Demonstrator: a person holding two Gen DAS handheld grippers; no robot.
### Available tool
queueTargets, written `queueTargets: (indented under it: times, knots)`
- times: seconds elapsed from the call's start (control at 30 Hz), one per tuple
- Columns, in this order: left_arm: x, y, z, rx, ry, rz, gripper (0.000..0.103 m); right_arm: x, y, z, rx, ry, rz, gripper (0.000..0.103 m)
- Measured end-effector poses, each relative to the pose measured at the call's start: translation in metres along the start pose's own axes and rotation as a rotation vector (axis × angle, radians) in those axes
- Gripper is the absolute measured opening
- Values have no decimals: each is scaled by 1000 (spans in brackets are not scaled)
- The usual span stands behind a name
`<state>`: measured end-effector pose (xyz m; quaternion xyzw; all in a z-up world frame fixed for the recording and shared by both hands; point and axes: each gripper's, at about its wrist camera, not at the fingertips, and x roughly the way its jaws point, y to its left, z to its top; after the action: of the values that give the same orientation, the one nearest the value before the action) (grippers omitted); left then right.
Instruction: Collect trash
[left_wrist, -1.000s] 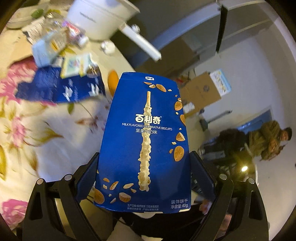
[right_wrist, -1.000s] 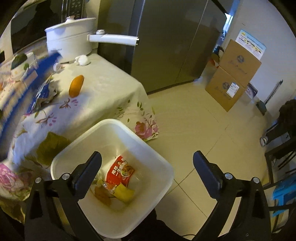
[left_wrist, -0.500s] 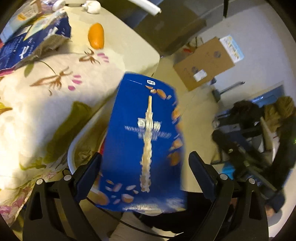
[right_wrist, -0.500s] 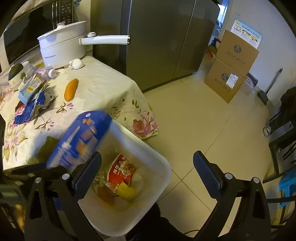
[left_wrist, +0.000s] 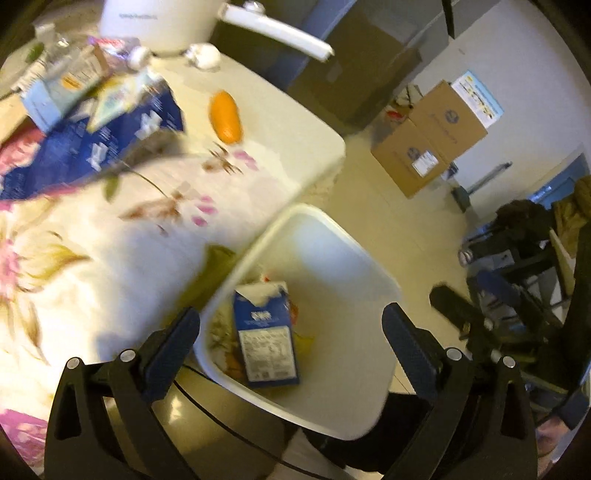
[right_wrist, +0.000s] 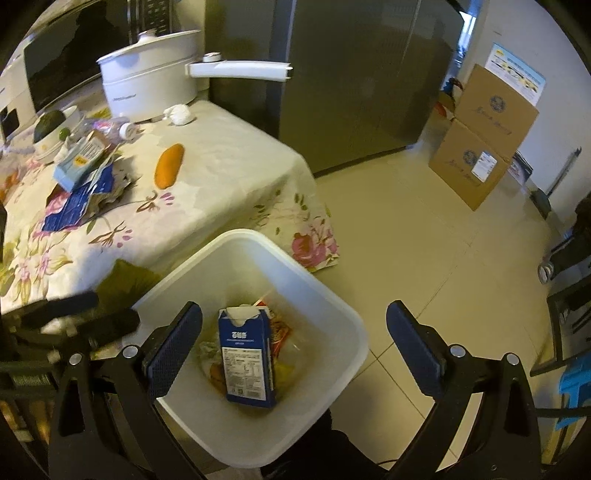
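Observation:
A blue biscuit box (left_wrist: 264, 339) (right_wrist: 245, 362) lies in the white bin (left_wrist: 332, 232) (right_wrist: 295, 266) on top of other wrappers. My left gripper (left_wrist: 290, 317) hangs over the bin with its jaws opening and nothing between them. Its dark fingers (right_wrist: 110, 321) show blurred at the bin's left side in the right wrist view. Above the bin my right gripper (right_wrist: 293, 314) is open and empty. On the floral tablecloth lie a torn blue wrapper (left_wrist: 92, 155) (right_wrist: 77, 199), a light blue carton (left_wrist: 55, 96) (right_wrist: 77, 162) and an orange piece (left_wrist: 225, 116) (right_wrist: 169, 165).
A white pot (right_wrist: 147, 85) with a long handle stands at the back of the table, with a crumpled tissue (right_wrist: 180, 113) and a plastic bottle (right_wrist: 110, 127) near it. A grey fridge (right_wrist: 351, 74) and stacked cardboard boxes (right_wrist: 480, 147) stand beyond on the tiled floor.
My left gripper swung from the table over the bin and let go of the blue box, which dropped into the bin. The right gripper stayed in place.

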<state>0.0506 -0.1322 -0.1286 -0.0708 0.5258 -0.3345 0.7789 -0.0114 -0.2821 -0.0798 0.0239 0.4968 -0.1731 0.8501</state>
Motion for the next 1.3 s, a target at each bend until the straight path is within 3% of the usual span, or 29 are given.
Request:
queueTargets:
  times: [0.23,0.37,0.5,0.77,0.9,1.0,1.1,1.3]
  knots:
    - [-37,42,27,-105,-121,42,96,2,15,1,-52,11,15,96]
    - [-52,70,46,-137,-177,108,96,4,20,1,-73,18,16,96]
    - [-45,76,57,-67,-175,209,96,6,23,0,-84,26,16,96]
    - [-8,51,71,129,-181,367,93,8,26,1,-91,34,25,96]
    - [9,46,81,181,-162,431,74,7,27,2,-89,34,30,96]
    - [13,49,84,190,-137,433,50,7,28,2,-89,33,36,96]
    - [6,51,81,196,-159,446,32,6,30,2,-92,34,46,96]
    - [-40,65,72,123,-277,355,22,5,38,3,-106,31,59,96]
